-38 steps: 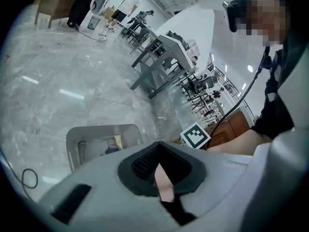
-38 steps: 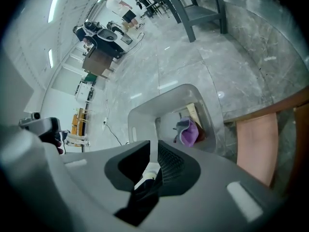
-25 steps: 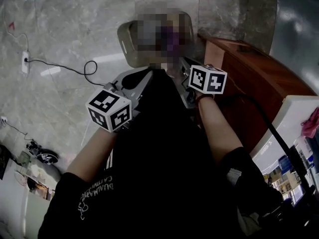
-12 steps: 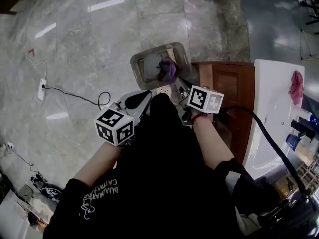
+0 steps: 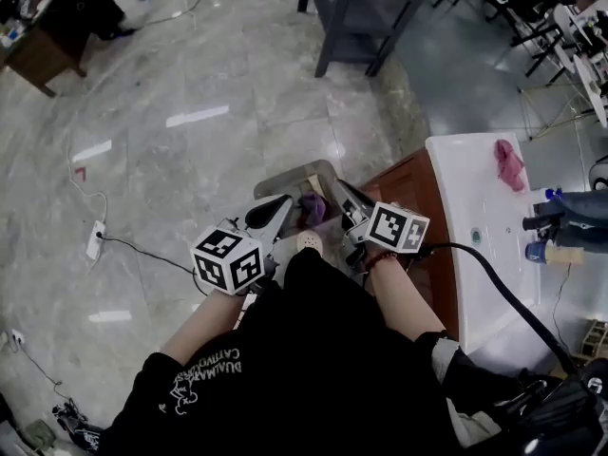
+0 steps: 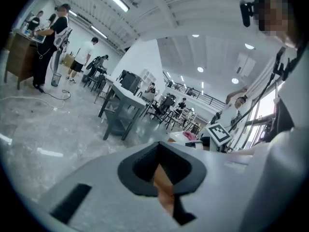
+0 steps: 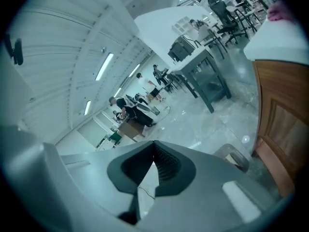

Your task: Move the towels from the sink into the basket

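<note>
A pink towel (image 5: 510, 163) lies on the white sink top (image 5: 470, 183) at the right; it also shows small in the left gripper view (image 6: 189, 136) and at the top corner of the right gripper view (image 7: 281, 10). On the floor beside the wooden cabinet (image 5: 414, 186) stands a grey basket (image 5: 285, 176) with a purple towel (image 5: 313, 209) in it. My left gripper (image 5: 284, 201) and right gripper (image 5: 344, 194) hang close to my body above the basket. Both are shut with nothing between the jaws (image 6: 161, 147) (image 7: 154, 147). The basket (image 7: 232, 157) lies right of the right jaws.
A dark table (image 5: 366, 12) stands farther off on the marble floor. A power strip with a cable (image 5: 95, 240) lies at the left. Bottles (image 5: 546, 240) stand on the far edge of the sink top. People work at desks in the background (image 6: 50, 37).
The head view has lifted and swung: the basket has slid lower in the picture, and the sink top with the pink towel has come fully into view. Both grippers stay shut near my body.
</note>
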{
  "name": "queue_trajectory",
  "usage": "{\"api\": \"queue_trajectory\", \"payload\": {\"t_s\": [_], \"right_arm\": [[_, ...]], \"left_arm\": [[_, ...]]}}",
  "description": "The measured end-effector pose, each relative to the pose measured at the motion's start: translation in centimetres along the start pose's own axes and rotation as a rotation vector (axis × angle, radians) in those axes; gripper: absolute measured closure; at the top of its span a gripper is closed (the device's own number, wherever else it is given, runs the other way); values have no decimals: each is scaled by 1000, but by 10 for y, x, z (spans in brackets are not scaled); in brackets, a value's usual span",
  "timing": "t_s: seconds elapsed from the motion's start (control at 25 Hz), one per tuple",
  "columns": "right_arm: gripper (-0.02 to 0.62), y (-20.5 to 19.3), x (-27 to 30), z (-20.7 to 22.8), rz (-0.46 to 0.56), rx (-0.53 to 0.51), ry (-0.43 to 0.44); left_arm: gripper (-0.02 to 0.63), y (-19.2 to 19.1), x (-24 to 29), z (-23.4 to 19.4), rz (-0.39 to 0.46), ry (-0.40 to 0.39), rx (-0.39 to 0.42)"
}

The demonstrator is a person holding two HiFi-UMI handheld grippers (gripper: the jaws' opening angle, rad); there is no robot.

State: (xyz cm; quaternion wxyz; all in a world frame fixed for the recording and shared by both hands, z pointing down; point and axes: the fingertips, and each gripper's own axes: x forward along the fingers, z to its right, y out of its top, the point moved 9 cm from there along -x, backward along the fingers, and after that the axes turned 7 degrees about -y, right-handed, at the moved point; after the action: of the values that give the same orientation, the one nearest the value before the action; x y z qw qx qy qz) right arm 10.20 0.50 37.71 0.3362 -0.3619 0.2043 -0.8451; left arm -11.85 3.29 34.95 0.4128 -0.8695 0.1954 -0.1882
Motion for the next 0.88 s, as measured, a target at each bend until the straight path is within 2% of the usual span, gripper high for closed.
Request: {"api": "queue_trajectory", "payload": {"t_s": [0.16,0.28,0.4,0.48,0.72,0.88], "right_arm": [[591,16,-38,-46,107,-47,47],[591,13,-66,-84,139,-88,136],[591,9,-97,-116,189,-108,243],[591,11,-120,-133,253,-132,285],[597,29,-195,-179,465,-259,329],[592,32,-233,-200,513,-407,269]], "left_arm": [[603,34,-15,32,108,-84,57],[603,51,-30,57,160,-120,105],[603,65,-43,82,183,-153,142],[603,74,-51,100,190,-185,167],[603,111,-86,147,299,-268,233],[603,123,-99,175,322,-304,294]]}}
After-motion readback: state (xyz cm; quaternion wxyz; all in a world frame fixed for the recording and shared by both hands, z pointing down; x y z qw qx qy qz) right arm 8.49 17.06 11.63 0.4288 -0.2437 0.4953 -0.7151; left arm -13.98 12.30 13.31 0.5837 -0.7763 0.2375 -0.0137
